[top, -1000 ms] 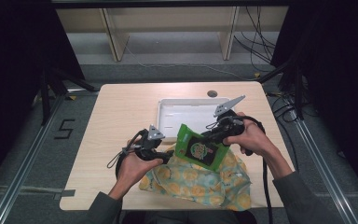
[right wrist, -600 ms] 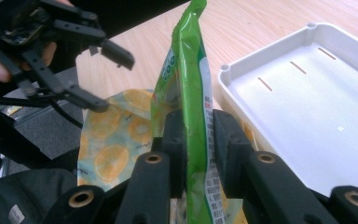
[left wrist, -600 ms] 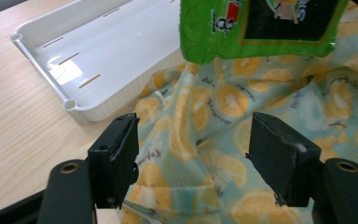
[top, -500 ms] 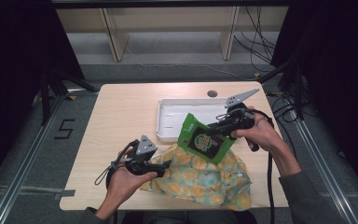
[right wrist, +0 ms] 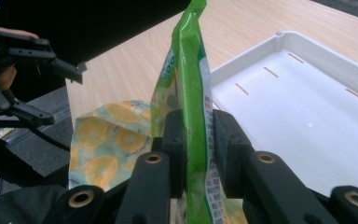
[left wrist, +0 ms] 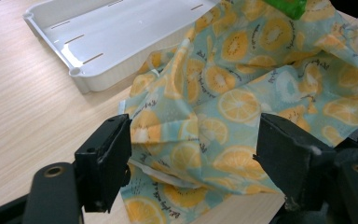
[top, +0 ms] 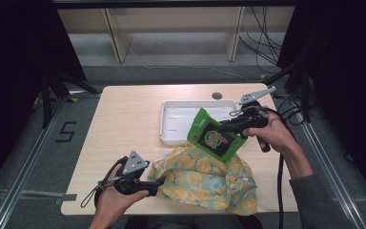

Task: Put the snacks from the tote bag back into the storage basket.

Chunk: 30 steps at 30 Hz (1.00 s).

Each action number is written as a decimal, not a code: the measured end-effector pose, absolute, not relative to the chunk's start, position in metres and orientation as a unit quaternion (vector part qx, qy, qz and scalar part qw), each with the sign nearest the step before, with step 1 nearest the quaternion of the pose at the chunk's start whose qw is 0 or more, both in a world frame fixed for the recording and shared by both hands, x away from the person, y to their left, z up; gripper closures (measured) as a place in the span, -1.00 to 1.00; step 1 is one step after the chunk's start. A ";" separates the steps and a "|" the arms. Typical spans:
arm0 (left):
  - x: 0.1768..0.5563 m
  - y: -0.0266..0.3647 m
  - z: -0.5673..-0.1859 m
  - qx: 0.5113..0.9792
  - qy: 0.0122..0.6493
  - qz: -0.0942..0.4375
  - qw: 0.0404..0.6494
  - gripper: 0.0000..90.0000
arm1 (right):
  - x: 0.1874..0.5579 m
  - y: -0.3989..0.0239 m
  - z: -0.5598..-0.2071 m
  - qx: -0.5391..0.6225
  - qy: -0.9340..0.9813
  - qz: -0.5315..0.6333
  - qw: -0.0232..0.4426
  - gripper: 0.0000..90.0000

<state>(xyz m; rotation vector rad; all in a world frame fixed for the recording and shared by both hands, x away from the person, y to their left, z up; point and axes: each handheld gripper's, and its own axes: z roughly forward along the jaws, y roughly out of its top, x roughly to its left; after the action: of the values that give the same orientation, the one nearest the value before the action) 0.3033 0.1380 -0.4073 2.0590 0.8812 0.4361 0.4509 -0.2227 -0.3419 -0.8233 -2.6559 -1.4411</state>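
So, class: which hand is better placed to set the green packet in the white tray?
Right: its gripper is shut on the green packet beside the white tray. The left gripper, open, is at the fruit-print cloth.

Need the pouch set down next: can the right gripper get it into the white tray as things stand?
Probably yes. The right gripper holds the green pouch at the white tray's near edge; the tray looks empty, and the fruit-print cloth lies beside it.

A light wooden table (top: pixel 124 124) carries a white rectangular tray (top: pixel 171 121) on its far half. Beyond the table, cables (top: pixel 262 47) lie on the grey floor.
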 end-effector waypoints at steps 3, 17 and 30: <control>0.299 0.140 -0.410 0.821 0.354 0.173 0.412 -0.43 | 0.451 -0.228 -0.339 -0.271 -0.846 -0.459 0.008 0.70; 0.280 0.153 -0.413 0.809 0.368 0.171 0.426 -0.48 | 0.457 -0.256 -0.330 -0.303 -0.817 -0.490 -0.012 0.70; 0.271 0.157 -0.437 0.813 0.370 0.175 0.413 -0.55 | 0.469 -0.276 -0.334 -0.343 -0.790 -0.507 -0.035 0.70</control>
<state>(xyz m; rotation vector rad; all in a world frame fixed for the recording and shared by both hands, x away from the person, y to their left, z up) 0.2705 0.1573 -0.4371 2.0448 0.9306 0.4407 0.4686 -0.2762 -0.3340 -1.1010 -2.5401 -1.6294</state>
